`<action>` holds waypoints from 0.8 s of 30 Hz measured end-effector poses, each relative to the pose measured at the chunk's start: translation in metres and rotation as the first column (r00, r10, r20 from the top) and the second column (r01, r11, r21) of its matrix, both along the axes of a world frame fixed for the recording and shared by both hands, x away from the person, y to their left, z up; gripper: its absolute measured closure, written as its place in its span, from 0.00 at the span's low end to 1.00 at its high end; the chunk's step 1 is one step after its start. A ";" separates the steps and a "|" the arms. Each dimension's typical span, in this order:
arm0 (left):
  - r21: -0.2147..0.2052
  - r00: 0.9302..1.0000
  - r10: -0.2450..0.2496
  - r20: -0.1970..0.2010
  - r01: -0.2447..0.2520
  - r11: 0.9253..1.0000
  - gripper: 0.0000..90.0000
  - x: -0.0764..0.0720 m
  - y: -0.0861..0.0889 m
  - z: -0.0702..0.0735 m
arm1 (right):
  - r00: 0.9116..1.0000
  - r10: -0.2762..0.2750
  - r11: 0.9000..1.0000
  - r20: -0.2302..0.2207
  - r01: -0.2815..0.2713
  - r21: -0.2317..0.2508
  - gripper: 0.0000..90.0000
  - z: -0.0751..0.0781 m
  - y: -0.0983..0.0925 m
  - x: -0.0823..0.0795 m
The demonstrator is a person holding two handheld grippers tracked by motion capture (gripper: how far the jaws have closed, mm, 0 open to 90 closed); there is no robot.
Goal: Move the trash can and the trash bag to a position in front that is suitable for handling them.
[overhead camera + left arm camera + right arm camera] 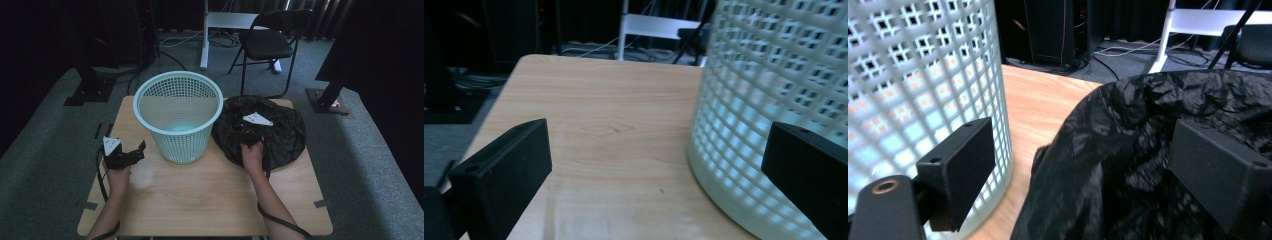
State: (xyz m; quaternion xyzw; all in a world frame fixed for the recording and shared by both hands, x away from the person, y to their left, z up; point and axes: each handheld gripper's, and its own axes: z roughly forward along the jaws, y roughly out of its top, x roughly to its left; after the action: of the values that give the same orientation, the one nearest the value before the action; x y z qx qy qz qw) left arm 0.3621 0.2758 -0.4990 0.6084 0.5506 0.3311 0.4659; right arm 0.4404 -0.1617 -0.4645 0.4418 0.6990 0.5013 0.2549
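The pale green perforated plastic wastebasket (178, 116) stood upright and unlined at the middle of the light wooden table (210, 200). Touching its right side lay the crumpled black plastic bin bag (280, 135), not yet lifted. The right gripper (252, 131) rested over the bag, jaws apart around a fold. The left gripper (131, 155) waited near the basket's left, jaws apart and empty. Lining seemed barely begun.

Dim room with dark far surroundings, light falling softly from above onto the table (200, 185), a faint sheen near its left; close jaws look perhaps slightly blurred.
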 end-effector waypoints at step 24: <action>0.071 0.981 0.159 -0.113 -0.152 0.986 0.00 0.073 0.009 0.008 | 0.981 -0.134 0.988 -0.143 0.121 -0.100 0.12 0.012 0.038 0.072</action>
State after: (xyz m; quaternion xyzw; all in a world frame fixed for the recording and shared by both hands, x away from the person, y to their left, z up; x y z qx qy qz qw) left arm 0.4351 0.2847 -0.4908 0.5962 0.6125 0.3467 0.3862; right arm 0.5126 -0.1234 -0.4526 0.5100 0.7084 0.4171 0.2531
